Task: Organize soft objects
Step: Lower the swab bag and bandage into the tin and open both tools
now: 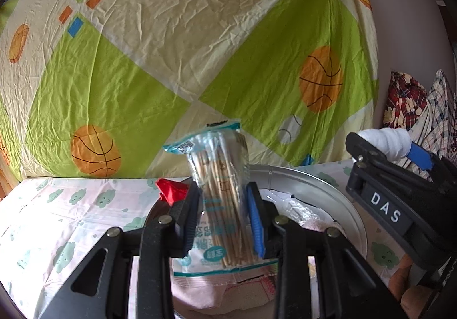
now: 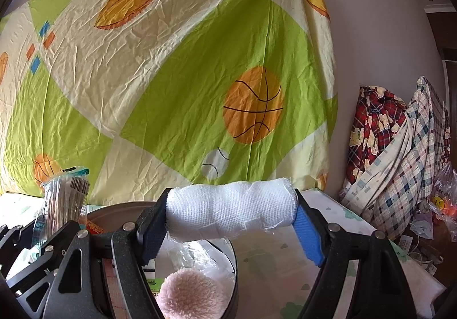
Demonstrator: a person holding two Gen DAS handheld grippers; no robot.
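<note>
My left gripper [image 1: 221, 216] is clamped on a clear packet of cotton swabs [image 1: 218, 176]. The 2 pads press the packet's flat sides at about mid-height. The packet stands upright between the fingers, its teal sealed top above the fingertips and its printed bottom edge below them. A scrap of red tape [image 1: 171, 190] sits on the tip of the finger at the left of that view.

My right gripper [image 2: 231, 219] is clamped on a roll of white gauze [image 2: 231, 211]. The roll lies crosswise between the 2 pads, 1 black and 1 blue, each pressing an end of it. The jaws stand wide because the roll is long. A loose frayed edge of gauze hangs under the roll.

Both loads are held in the air above a round metal tin [image 1: 328, 190]. In the right wrist view, the tin holds a pink fluffy pad [image 2: 191, 293] and crinkled clear plastic wrap [image 2: 191, 256]. In the left wrist view, my right gripper appears at the right edge, just beside the left, with the gauze at its tip.

The tin rests on a table covered by a pale cloth with green cloud prints [image 1: 71, 204]. Behind the table hangs a green and cream sheet printed with basketballs [image 2: 177, 67]. To the right of the sheet, plaid fabrics [image 2: 394, 147] are piled against the wall.
</note>
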